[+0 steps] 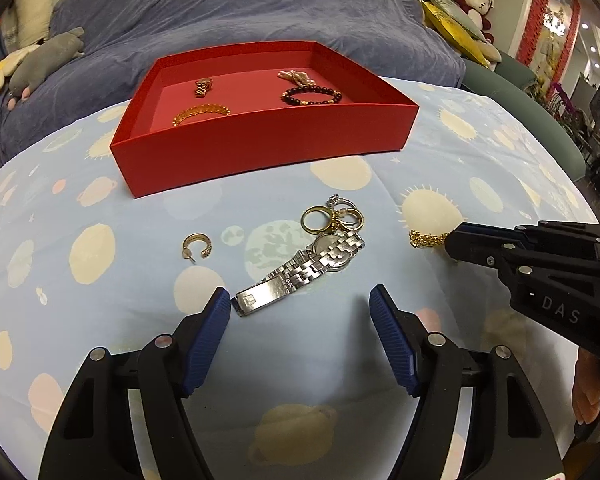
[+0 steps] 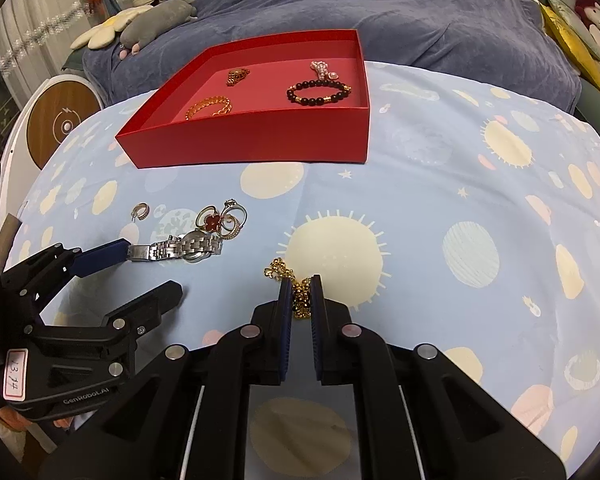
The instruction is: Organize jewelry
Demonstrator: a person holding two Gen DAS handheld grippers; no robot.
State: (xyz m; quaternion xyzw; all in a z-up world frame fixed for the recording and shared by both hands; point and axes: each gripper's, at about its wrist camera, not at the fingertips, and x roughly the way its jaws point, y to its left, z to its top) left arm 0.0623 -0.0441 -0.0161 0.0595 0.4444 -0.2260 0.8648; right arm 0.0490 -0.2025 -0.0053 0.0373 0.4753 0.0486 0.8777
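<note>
Gold chain point(image 2: 300, 298) pinched in right hand-held gripper point(image 2: 300, 286) — left hand-held gripper point(image 1: 300, 304) gapes wide, empty.

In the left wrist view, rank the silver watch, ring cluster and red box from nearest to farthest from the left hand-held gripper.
1. Silver watch, clasp beside the left hand-held gripper left fingertip.
2. Ring cluster, just beyond the watch.
3. Red box, farthest back.

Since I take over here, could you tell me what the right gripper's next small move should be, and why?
Probably lift: the right gripper is shut on the gold chain, which trails on the cloth, and the red box beyond already holds other pieces.
</note>
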